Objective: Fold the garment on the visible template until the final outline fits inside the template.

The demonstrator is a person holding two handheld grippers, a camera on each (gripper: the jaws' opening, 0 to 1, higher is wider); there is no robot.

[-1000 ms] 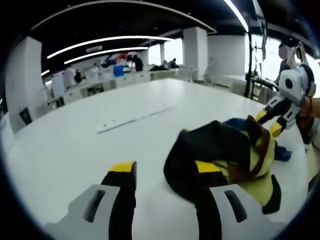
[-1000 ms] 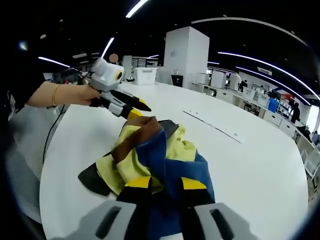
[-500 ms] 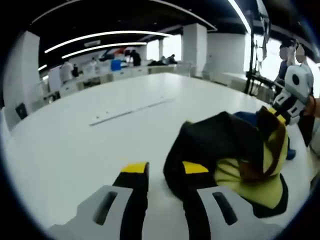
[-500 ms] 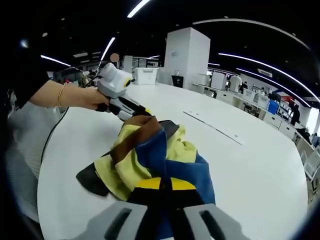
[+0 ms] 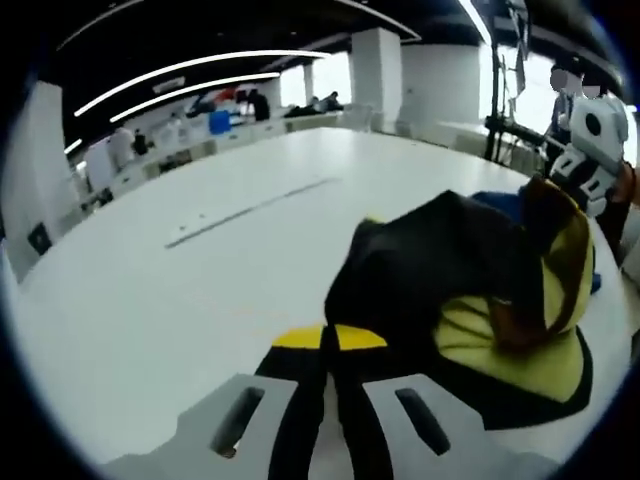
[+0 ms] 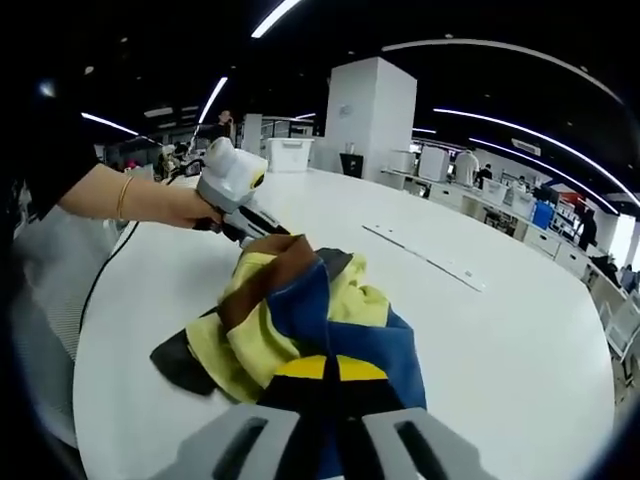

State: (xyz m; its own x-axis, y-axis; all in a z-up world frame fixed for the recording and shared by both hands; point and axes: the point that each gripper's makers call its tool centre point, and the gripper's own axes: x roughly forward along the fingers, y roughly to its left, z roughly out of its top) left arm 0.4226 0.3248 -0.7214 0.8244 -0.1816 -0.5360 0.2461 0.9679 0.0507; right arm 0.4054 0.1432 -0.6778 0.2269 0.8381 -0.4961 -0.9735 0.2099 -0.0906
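Big white table [image 5: 150,290], loads of bare room toward 10 o'clock. Crumpled garment [image 6: 300,320] sits near its edge. Right gripper [image 6: 331,368] has its jaws pinched on the blue fold, left gripper [image 5: 329,338] is clamped on the black hem, hand [image 6: 170,203] reaching in from 9 o'clock.

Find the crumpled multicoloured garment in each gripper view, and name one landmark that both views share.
Left gripper view: the garment lies right of centre, black side facing, above that view's own jaws.
Right gripper view: the garment lies at lower centre, yellow and blue, just above the jaws.
Shared landmark: the long thin strip on the white table.
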